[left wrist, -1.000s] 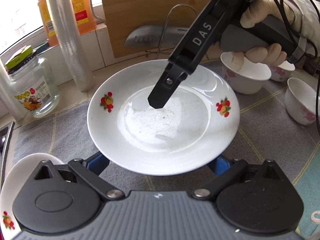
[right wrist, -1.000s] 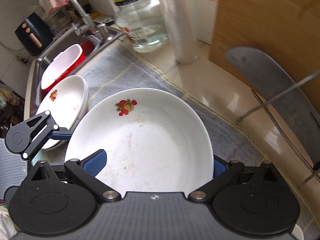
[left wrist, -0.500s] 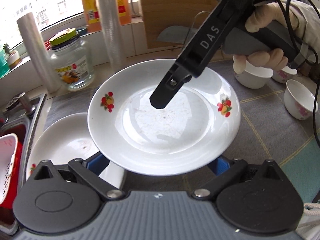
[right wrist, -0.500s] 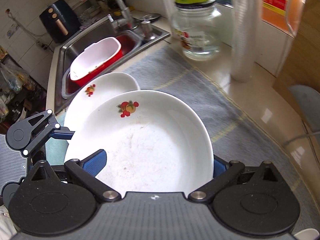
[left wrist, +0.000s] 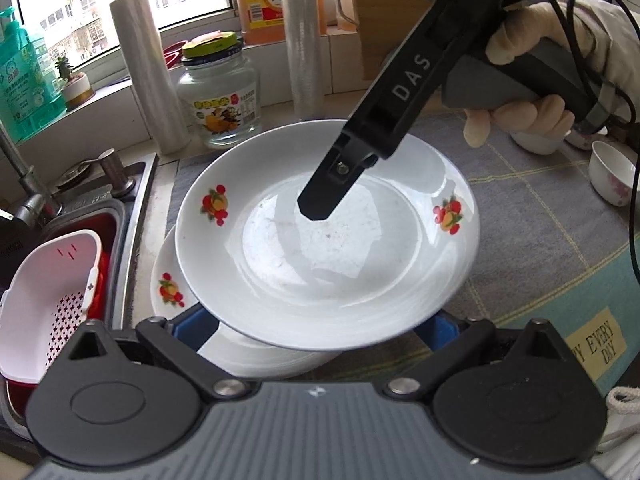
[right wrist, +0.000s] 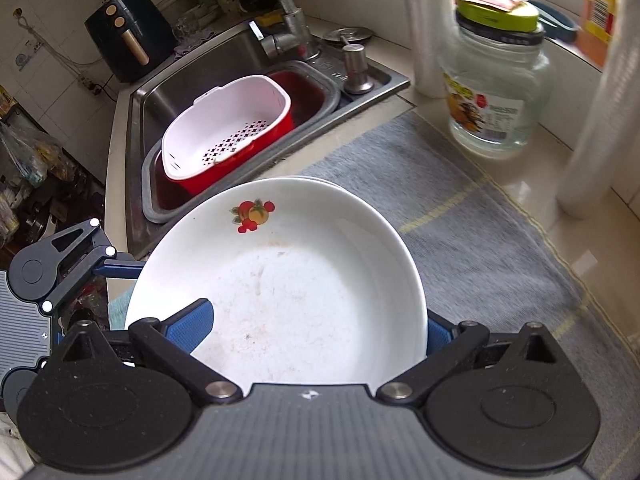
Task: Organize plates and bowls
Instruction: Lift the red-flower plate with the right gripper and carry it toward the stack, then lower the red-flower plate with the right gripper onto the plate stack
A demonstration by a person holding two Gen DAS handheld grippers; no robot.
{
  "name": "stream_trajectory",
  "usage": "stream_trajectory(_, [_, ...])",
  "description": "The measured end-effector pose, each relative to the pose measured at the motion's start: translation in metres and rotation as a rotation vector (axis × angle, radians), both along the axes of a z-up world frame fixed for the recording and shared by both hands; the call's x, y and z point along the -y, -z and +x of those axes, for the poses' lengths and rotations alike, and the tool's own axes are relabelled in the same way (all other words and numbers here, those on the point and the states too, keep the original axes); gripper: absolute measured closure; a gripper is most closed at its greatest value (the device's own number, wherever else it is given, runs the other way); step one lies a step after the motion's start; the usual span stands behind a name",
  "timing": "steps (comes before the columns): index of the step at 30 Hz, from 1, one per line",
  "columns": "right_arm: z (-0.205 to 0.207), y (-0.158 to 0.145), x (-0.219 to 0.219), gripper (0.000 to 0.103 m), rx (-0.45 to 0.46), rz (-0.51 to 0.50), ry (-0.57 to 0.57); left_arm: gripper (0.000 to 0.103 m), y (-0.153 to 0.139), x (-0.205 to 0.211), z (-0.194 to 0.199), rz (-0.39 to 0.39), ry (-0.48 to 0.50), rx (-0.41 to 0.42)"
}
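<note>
Beside sink, plate sits between hand-held gripper fingers.

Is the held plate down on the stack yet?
Cannot tell. The plate sits over the stack, offset right, with both hand-held grippers at its rim; contact is hidden.

Black right gripper lettered "DAS", silver screw near its tip, grey handle, black cable; gloved beige hand. Left gripper: blue pads, black linkages.
</note>
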State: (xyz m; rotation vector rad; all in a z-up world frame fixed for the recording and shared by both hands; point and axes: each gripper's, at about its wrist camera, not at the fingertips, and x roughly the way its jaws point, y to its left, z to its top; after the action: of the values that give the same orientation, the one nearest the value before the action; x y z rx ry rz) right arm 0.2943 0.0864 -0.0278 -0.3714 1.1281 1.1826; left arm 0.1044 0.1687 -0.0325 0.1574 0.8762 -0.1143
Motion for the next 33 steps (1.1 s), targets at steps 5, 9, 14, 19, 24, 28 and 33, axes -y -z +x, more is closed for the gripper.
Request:
stream_trajectory(5, [-0.004, 0.004, -0.025, 0.000, 0.004, -0.002, 0.003, 0.002, 0.001, -0.022, -0.004, -0.005, -0.003, 0.001])
stream_trajectory(9, [-0.003, 0.010, -0.038, 0.000, 0.001, -0.010, 0.020, 0.002, 0.005, -0.035, -0.003, -0.011, 0.004, -0.001])
stream_trajectory(14, [-0.002, 0.017, -0.046, 0.000, 0.013, -0.016, 0.036, 0.002, 0.013, -0.043, 0.002, -0.020, 0.010, -0.007])
stream_trajectory(19, [0.000, 0.023, -0.051, 0.000, 0.020, -0.021, 0.045, 0.002, 0.016, -0.048, 0.006, -0.056, 0.007, -0.016])
stream_trajectory(24, [-0.002, 0.022, -0.054, 0.000, 0.043, -0.026, 0.038, 0.002, 0.017, -0.051, 0.008, -0.061, 0.008, -0.027])
stream_trajectory(28, [-0.002, 0.022, -0.054, 0.000, 0.044, -0.029, 0.037, 0.002, 0.016, -0.053, 0.009, -0.068, 0.016, -0.033])
stream_trajectory(33, [-0.003, 0.023, -0.054, 0.000, 0.038, -0.034, 0.034, 0.002, 0.013, -0.054, 0.010, -0.066, 0.031, -0.050])
